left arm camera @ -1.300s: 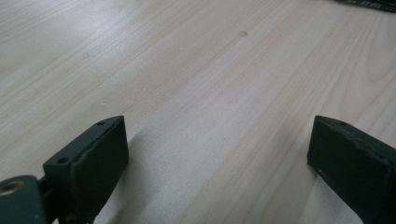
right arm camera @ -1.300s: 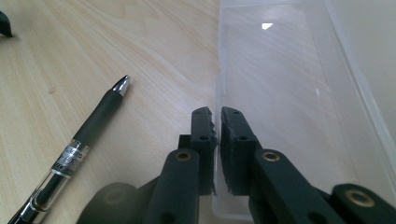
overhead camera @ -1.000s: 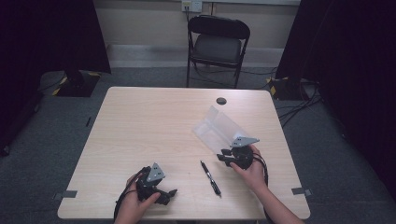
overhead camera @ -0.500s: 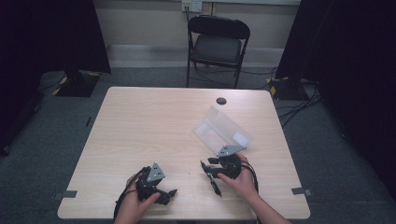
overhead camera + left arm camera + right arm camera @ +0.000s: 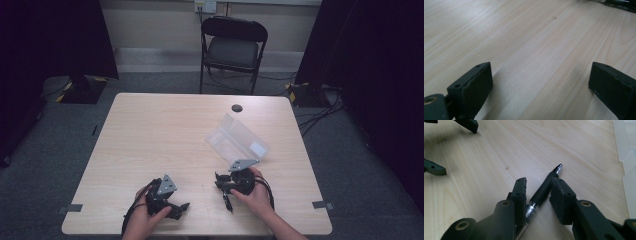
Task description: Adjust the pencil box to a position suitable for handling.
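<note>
My right gripper has its jaws around the black pen, and they have just been closing; a small gap is there on one side, so I do not grip it firmly yet. To do this well I keep the pen centred between the pads and close slowly, so it does not roll. The pen lies on the table just in front of the clear plastic case. My left gripper, left of the pen, rests wide open and holds nothing.
</note>
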Motion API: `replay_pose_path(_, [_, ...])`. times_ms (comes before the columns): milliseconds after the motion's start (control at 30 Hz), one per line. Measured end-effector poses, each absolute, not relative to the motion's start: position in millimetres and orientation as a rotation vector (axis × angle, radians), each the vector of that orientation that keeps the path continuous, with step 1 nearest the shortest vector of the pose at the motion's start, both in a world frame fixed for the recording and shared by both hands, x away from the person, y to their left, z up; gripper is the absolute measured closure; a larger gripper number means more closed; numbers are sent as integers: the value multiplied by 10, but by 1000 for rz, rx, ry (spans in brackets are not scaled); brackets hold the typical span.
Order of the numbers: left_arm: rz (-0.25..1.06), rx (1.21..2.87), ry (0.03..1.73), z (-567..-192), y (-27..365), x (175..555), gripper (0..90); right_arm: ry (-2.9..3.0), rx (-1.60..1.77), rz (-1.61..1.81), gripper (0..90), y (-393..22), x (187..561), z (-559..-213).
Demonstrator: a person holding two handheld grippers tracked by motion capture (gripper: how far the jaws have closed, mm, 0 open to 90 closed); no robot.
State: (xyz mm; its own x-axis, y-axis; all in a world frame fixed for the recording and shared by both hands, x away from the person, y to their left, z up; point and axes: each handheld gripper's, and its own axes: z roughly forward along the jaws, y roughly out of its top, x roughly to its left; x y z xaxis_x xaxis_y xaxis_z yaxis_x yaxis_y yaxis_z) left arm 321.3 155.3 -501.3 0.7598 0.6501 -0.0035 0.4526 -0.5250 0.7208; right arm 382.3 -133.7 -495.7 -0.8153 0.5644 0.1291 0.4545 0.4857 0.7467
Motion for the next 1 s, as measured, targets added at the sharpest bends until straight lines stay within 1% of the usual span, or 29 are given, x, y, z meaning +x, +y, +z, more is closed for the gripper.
replay_pose_path(67, [345,2216,821,-5013,1553,3213,50,2589,892,1224,671,-1325,3825,-4951])
replay_pose_path(367, [345,2216,820,-5013,1553,3213,50,2602,875,1217,766,-1352,3874,-4946])
replay_pose_path(500, [345,2216,820,-5013,1553,3213,50,2602,891,1222,792,-1376,3898,-4946])
replay_pose_path(1000, [345,2216,821,-5013,1553,3213,50,2590,877,1214,790,-1368,3884,-4955])
